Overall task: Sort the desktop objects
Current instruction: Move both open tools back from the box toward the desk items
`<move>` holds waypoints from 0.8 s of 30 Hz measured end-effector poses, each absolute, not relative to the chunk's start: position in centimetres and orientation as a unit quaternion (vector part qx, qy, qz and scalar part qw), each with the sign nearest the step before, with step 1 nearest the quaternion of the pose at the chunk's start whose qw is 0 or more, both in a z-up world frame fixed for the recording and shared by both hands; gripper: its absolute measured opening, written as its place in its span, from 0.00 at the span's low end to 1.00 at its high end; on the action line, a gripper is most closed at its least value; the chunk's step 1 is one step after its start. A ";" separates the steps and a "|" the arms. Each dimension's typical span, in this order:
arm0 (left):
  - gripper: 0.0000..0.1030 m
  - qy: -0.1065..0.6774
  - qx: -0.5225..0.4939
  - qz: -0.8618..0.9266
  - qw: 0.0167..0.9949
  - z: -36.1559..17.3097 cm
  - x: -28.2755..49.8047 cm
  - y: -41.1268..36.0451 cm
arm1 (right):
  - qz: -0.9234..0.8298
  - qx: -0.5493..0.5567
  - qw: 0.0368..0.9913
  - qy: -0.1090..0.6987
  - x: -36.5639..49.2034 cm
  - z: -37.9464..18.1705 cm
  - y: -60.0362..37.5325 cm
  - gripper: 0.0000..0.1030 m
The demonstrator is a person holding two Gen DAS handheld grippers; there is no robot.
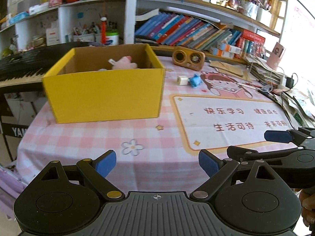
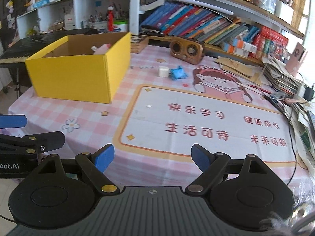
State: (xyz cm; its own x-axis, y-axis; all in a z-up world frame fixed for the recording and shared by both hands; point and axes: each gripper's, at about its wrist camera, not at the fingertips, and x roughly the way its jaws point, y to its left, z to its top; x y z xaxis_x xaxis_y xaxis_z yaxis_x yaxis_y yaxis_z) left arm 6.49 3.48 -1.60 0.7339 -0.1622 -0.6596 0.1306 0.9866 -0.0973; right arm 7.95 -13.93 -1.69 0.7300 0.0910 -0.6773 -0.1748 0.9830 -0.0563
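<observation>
Left wrist view: white cube (image 1: 182,79) touching blue plush toy (image 1: 195,80), mid-surface (image 1: 78,137), right of yellow cardboard box (image 1: 104,94) containing pink plush toy (image 1: 125,63). Wooden retro radio (image 1: 188,58) behind them, before leaning books (image 1: 187,31). Left hand-held gripper (image 1: 157,164) released, empty; right hand-held gripper (image 2: 152,159) likewise released, empty.

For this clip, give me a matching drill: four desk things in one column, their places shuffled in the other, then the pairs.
Things:
1. pink plush toy
2. white cube
3. wooden radio
4. keyboard

Places:
A. in front of the leaning books
B. beyond the table's edge, past the box
C. touching the blue toy
D. inside the yellow box

Pairs: 1-D, 2-C, 3-A, 4-B
</observation>
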 end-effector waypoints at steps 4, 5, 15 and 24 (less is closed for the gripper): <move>0.90 0.359 -0.013 -0.097 0.928 -1.7 7.5 1.8 | 0.058 -0.052 0.928 0.364 8.5 -1.8 -15.5 0.82; 0.90 0.359 -0.012 -0.101 0.928 -1.7 7.7 1.5 | 0.055 -0.051 0.928 0.365 8.7 -1.9 -15.8 0.82; 0.90 0.375 -0.011 -0.129 0.918 -2.5 10.7 -2.2 | 0.029 -0.046 0.922 0.384 10.9 -2.5 -19.5 0.82; 0.90 0.381 -0.009 -0.140 0.914 -3.0 13.9 -5.4 | 0.019 -0.041 0.918 0.394 13.9 -2.8 -22.8 0.82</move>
